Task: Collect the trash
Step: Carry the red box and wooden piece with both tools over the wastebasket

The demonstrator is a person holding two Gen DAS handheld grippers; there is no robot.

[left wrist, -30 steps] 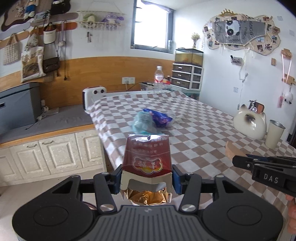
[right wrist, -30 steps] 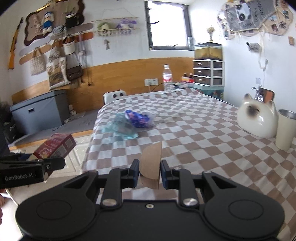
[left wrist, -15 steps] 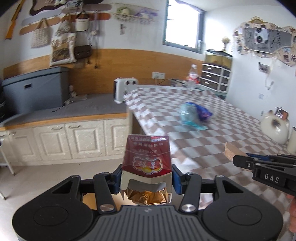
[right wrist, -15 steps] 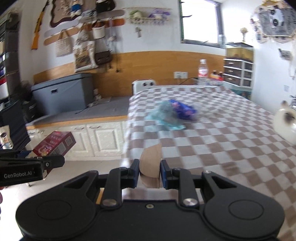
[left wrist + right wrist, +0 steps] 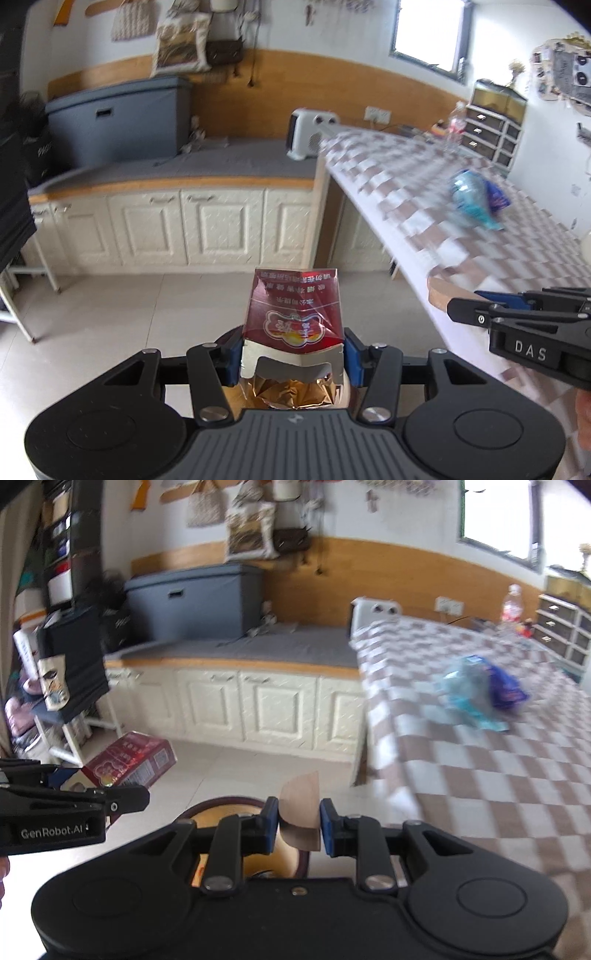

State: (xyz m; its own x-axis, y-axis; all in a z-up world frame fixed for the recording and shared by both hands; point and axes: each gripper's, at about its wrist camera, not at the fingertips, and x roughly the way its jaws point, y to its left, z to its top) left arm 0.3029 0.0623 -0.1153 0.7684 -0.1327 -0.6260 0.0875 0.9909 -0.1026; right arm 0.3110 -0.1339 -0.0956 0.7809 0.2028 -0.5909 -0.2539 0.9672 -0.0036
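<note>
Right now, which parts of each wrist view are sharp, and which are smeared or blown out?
Left wrist view: the red packet in the left gripper is crisp; the checkered table streaks; the window is overexposed. Right wrist view: the brown cardboard piece is sharp; the blue wrappers blur.

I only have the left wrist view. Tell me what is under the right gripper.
Observer: A round bin with a dark rim and yellow inside sits on the floor just below the right gripper.
Operator: Report what it holds.
Observer: A curled piece of brown paper, pinched between its blue fingers.
Operator: Say what stands left of the cupboards.
Observer: A white rack with a dark cloth hanging over it.
</note>
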